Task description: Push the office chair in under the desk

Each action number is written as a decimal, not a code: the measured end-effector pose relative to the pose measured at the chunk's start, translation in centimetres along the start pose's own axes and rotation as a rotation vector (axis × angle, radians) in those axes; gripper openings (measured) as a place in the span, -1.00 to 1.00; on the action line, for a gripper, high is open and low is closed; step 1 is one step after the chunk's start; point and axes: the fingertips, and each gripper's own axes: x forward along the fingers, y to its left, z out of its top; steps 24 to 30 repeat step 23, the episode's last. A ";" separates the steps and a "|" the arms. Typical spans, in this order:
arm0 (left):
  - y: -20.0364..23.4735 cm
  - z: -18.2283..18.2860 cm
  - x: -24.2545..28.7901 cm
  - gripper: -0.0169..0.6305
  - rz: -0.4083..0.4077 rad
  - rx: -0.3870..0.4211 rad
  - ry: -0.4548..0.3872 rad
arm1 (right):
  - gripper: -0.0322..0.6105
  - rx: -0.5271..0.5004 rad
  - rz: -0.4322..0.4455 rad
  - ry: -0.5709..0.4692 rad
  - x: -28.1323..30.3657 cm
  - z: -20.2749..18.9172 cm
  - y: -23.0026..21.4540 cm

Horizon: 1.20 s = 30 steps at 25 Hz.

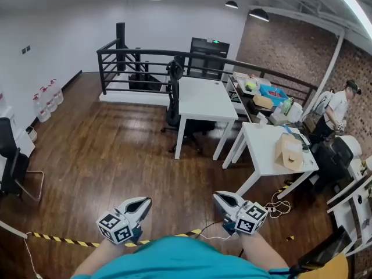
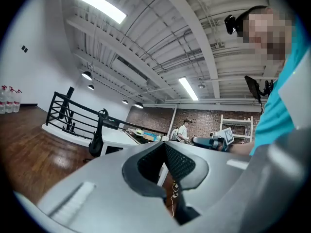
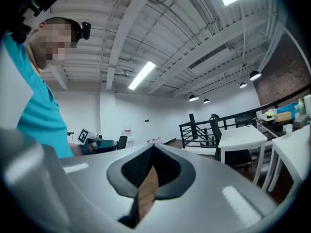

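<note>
Well ahead, office chair [image 1: 173,104] apparently against desk [image 1: 200,100], far from right claw [image 1: 220,197].

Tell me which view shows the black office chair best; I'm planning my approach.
Head view: the office chair stands in plain sight at the left end of the far desk. Both gripper views show it small and distant.

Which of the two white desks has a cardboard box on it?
The nearer desk, on the right, carries the cardboard box. The farther desk has a bare top; the black office chair stands beside it.
</note>
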 end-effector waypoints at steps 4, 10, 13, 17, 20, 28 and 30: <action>-2.0 -1.0 1.0 -0.69 0.017 -0.010 -0.006 | -0.90 -0.018 0.019 0.004 -2.0 0.0 -0.6; -2.9 -1.0 0.7 -0.69 0.020 0.021 0.005 | -0.90 -0.020 0.030 0.016 -2.4 -0.7 -0.6; -2.5 -0.8 0.4 -0.69 0.032 -0.007 0.002 | -0.90 -0.021 0.033 0.018 -2.0 -0.7 -0.2; -2.3 -0.7 0.8 -0.69 0.028 0.002 0.008 | -0.90 -0.022 0.034 0.019 -2.0 -0.6 -0.5; -2.2 -0.5 1.1 -0.69 0.025 -0.007 0.006 | -0.90 -0.022 0.028 0.023 -1.9 -0.5 -0.8; -1.9 -0.2 1.3 -0.69 0.016 0.010 0.010 | -0.90 -0.025 0.027 0.023 -1.5 -0.5 -0.9; -1.9 -0.2 1.3 -0.69 0.016 0.010 0.010 | -0.90 -0.025 0.027 0.023 -1.5 -0.5 -0.9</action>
